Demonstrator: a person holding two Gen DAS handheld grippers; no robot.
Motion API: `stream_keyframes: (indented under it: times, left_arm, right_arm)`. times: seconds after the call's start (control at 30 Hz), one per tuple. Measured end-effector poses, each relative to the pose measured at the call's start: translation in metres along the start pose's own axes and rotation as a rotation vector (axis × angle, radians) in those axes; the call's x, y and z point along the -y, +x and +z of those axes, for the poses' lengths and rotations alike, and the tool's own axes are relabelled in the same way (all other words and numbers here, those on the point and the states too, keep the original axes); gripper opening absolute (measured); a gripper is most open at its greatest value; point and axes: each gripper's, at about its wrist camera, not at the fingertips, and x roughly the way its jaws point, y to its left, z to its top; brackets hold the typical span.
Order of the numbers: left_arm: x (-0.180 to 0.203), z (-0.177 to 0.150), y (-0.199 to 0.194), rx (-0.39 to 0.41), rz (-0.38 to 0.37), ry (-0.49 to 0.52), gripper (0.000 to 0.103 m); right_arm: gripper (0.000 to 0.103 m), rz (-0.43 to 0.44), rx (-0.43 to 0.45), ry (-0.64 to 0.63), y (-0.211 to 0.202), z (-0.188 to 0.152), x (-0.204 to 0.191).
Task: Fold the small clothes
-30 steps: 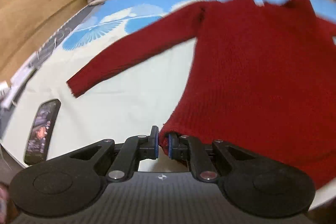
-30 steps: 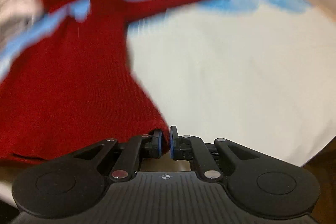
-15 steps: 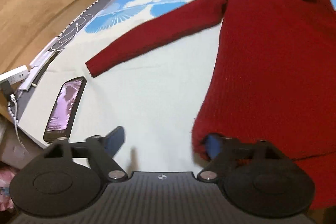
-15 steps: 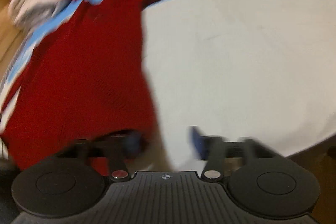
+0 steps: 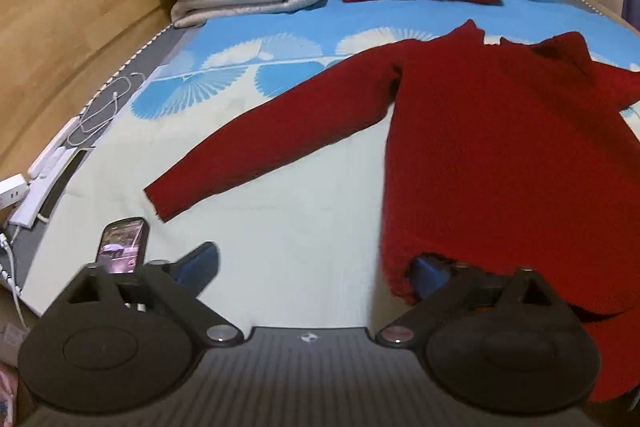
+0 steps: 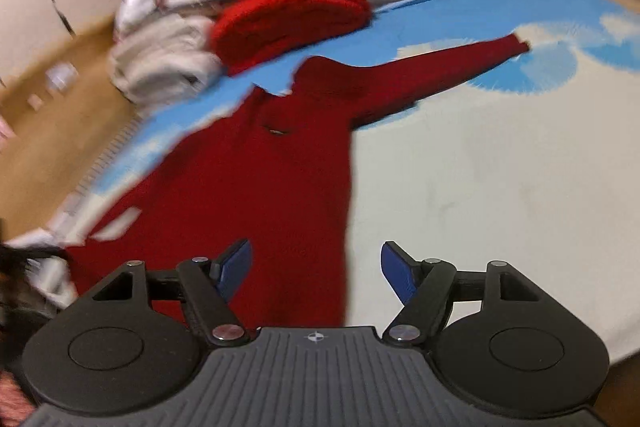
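Both grippers have let go since a second ago: jaws that were pinched on the sweater's bottom hem now stand wide apart, holding nothing.

Left to right. Phone lies near the bed's left edge, just beyond the left gripper. Its right pad sits at or under the hem corner, cloth draped over it but not clamped. Red sweater lies flat on the bed sheet, collar away from the cameras, left sleeve stretched out to the side toward the phone. Right gripper hovers over the sweater's right side edge, one pad above the knit, the other above bare sheet; right sleeve angled out.

Handling, judged: soft fuzzy knit, light, limp, stretches and sags, should not slip between pads. Best holds look like a sleeve cuff or shoulder seam, pinching both layers, to fold sleeves across the body first.
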Motion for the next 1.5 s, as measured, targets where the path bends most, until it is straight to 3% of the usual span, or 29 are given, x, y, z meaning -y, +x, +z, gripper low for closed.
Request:
stream_keyframes:
  times: [0.07, 0.17, 0.27, 0.37, 0.43, 0.57, 0.6, 0.63, 0.67, 0.7, 0.77, 0.83, 0.87, 0.93, 0.97, 1.0, 1.03, 1.07, 1.17, 1.27, 1.4, 1.5]
  left_arm:
    - [-0.001, -0.014, 0.004, -0.061, 0.001, 0.026, 0.101]
    - [-0.006, -0.027, 0.004, -0.116, -0.028, 0.026, 0.100]
    - [-0.009, -0.025, -0.015, -0.029, -0.025, 0.075, 0.100]
    - [-0.029, -0.021, -0.038, 0.081, -0.130, 0.071, 0.101]
    - [-0.032, -0.006, -0.041, 0.142, -0.140, 0.039, 0.103]
    - [-0.013, 0.055, 0.019, 0.139, -0.160, -0.157, 0.103]
    - [-0.004, 0.068, 0.041, 0.104, -0.180, -0.220, 0.103]
    - [0.008, 0.081, 0.067, 0.058, -0.223, -0.270, 0.103]
    - [0.022, 0.091, 0.092, 0.018, -0.259, -0.279, 0.103]
    - [0.035, 0.097, 0.111, -0.020, -0.253, -0.271, 0.103]
    - [0.056, 0.098, 0.137, -0.056, -0.201, -0.219, 0.102]
    - [0.071, 0.095, 0.154, -0.093, -0.151, -0.125, 0.102]
    - [0.075, 0.093, 0.161, -0.109, -0.129, -0.088, 0.102]
    - [0.073, 0.088, 0.170, -0.128, -0.091, -0.069, 0.102]
    - [0.071, 0.087, 0.174, -0.139, -0.087, -0.081, 0.103]
    - [0.067, 0.086, 0.176, -0.147, -0.097, -0.101, 0.103]
    - [0.063, 0.085, 0.178, -0.153, -0.104, -0.122, 0.103]
    - [0.060, 0.084, 0.177, -0.156, -0.106, -0.140, 0.103]
    - [0.057, 0.085, 0.173, -0.145, -0.136, -0.150, 0.103]
    - [0.067, 0.088, 0.166, -0.142, -0.213, -0.120, 0.103]
    - [0.087, 0.084, 0.153, -0.177, -0.312, -0.044, 0.103]
    - [0.096, 0.074, 0.136, -0.169, -0.329, 0.004, 0.103]
  right_arm:
    - [0.077, -0.030, 0.001, 0.034, 0.029, 0.025, -0.002]
    - [0.080, -0.100, 0.004, 0.146, 0.106, 0.059, -0.002]
    - [0.080, -0.189, 0.000, 0.311, 0.179, 0.082, 0.019]
    - [0.079, -0.194, -0.020, 0.453, 0.235, 0.096, 0.042]
    - [0.079, -0.204, -0.003, 0.512, 0.266, 0.103, 0.054]
    - [0.081, -0.206, 0.067, 0.511, 0.310, 0.126, 0.062]
    - [0.076, -0.228, 0.070, 0.473, 0.317, 0.133, 0.058]
    - [0.034, -0.279, 0.069, 0.435, 0.323, 0.138, 0.053]
    - [0.011, -0.340, 0.043, 0.364, 0.330, 0.144, 0.048]
    - [0.011, -0.375, 0.017, 0.291, 0.333, 0.151, 0.042]
    - [0.010, -0.445, 0.083, 0.207, 0.321, 0.168, 0.039]
    - [0.010, -0.506, 0.154, 0.285, 0.307, 0.180, 0.060]
    - [0.010, -0.518, 0.154, 0.317, 0.308, 0.181, 0.072]
    - [0.012, -0.527, 0.066, 0.275, 0.325, 0.172, 0.088]
    - [0.020, -0.533, 0.062, 0.232, 0.327, 0.166, 0.088]
    - [0.029, -0.538, 0.092, 0.204, 0.324, 0.163, 0.086]
    - [0.048, -0.547, 0.110, 0.204, 0.317, 0.159, 0.085]
    - [0.059, -0.533, 0.112, 0.238, 0.307, 0.158, 0.086]
    - [0.060, -0.355, 0.097, 0.386, 0.262, 0.139, 0.097]
    - [0.060, -0.239, -0.016, 0.398, 0.220, 0.106, 0.086]
    - [0.059, -0.255, -0.173, 0.294, 0.173, 0.048, 0.053]
    - [0.059, -0.260, -0.179, 0.230, 0.130, 0.012, 0.021]
